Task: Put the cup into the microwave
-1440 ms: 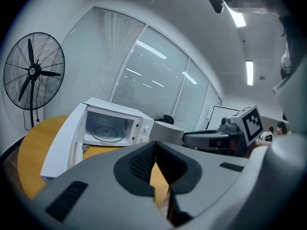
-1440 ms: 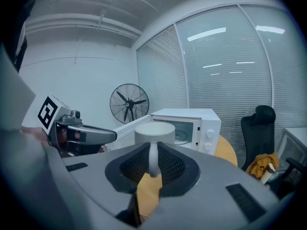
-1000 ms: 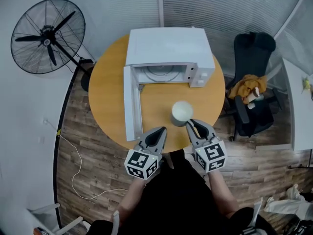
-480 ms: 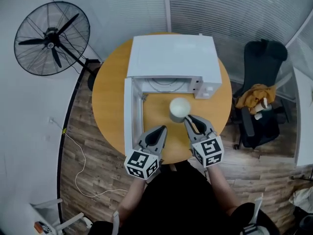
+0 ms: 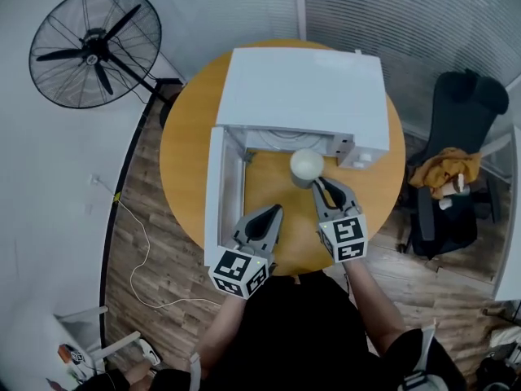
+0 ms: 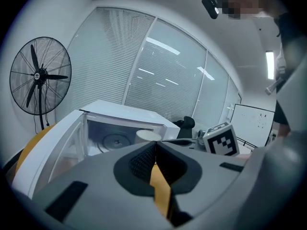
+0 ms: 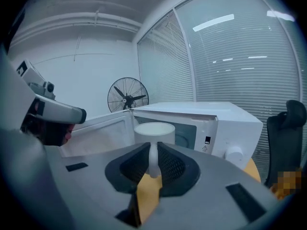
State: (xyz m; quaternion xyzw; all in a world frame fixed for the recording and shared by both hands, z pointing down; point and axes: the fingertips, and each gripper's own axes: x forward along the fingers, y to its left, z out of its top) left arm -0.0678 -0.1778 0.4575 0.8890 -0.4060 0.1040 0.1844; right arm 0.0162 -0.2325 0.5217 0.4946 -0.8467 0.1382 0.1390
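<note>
Pinching cup (image 5: 307, 165) by its handle with right claw (image 5: 324, 187), pads pressed on the handle. Upright, rim up, just before the open mouth of microwave (image 5: 305, 96), not yet inside. Door (image 5: 214, 186) swung wide to the left across counter (image 5: 183, 161). Left claw (image 5: 275, 210) pressed together, nothing in it, near the door's outer end, apart from cup. Fan (image 5: 94, 46) on the floor, far left.

I count two grippers in my hands: left gripper (image 5: 273, 213), right gripper (image 5: 324, 187). One cup (image 5: 307, 164). One microwave (image 5: 305, 96), one door (image 5: 214, 194), at far edge of one table (image 5: 183, 161). On floor: one fan (image 5: 94, 47), one chair (image 5: 460, 120).
</note>
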